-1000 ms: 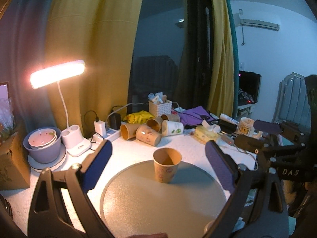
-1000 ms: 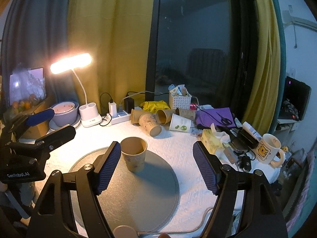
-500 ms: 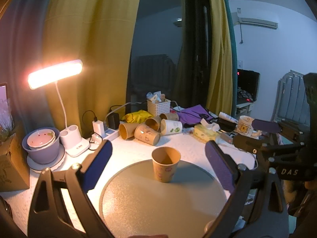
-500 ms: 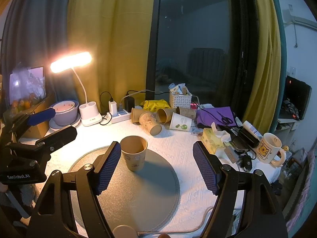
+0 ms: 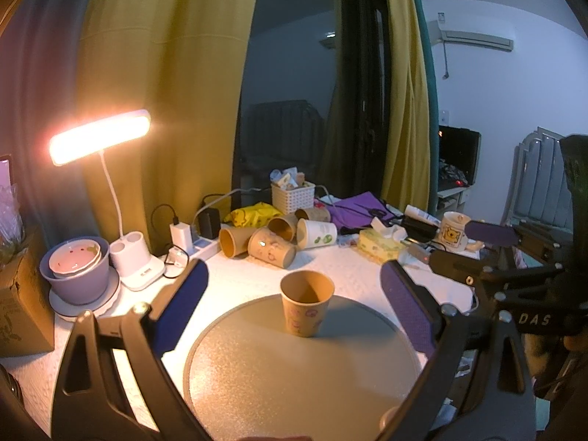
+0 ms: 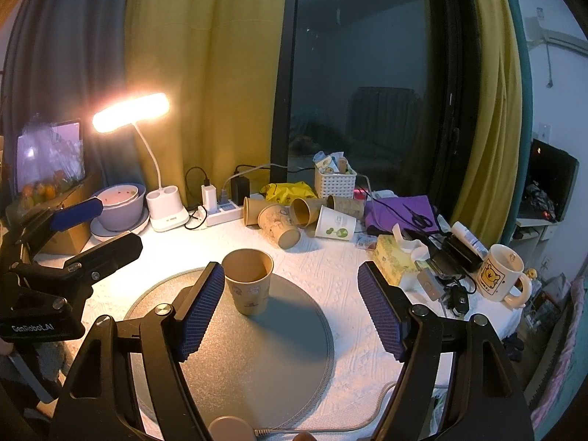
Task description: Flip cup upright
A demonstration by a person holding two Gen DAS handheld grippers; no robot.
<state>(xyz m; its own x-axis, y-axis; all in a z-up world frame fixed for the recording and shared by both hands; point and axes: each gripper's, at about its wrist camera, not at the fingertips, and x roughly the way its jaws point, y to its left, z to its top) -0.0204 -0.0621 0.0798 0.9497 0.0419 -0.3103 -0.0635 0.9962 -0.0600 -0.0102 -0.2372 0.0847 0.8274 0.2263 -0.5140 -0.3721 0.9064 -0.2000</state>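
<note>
A brown paper cup [image 5: 307, 307] stands upright, mouth up, on the far part of a round grey mat [image 5: 294, 375]; it also shows in the right wrist view [image 6: 248, 285] on the mat [image 6: 257, 349]. My left gripper [image 5: 292, 307] is open and empty, held back from the cup with its blue pads wide apart. My right gripper [image 6: 290, 310] is open and empty, with the cup just ahead of its left pad. Each gripper shows in the other's view: the right one [image 5: 488, 253] and the left one [image 6: 79, 228], both open.
Several paper cups [image 6: 294, 217] lie on their sides at the back of the white table. A lit desk lamp [image 6: 147, 154], a purple bowl [image 6: 117, 207], a power strip [image 6: 220, 211], a white basket [image 6: 334, 182], a tissue box [image 6: 395, 259] and a bear mug [image 6: 499, 272] stand around.
Both grippers have drifted back and up slightly, so the cup and the table sit a little lower in view. The cup has not moved. Both grippers stay open.
</note>
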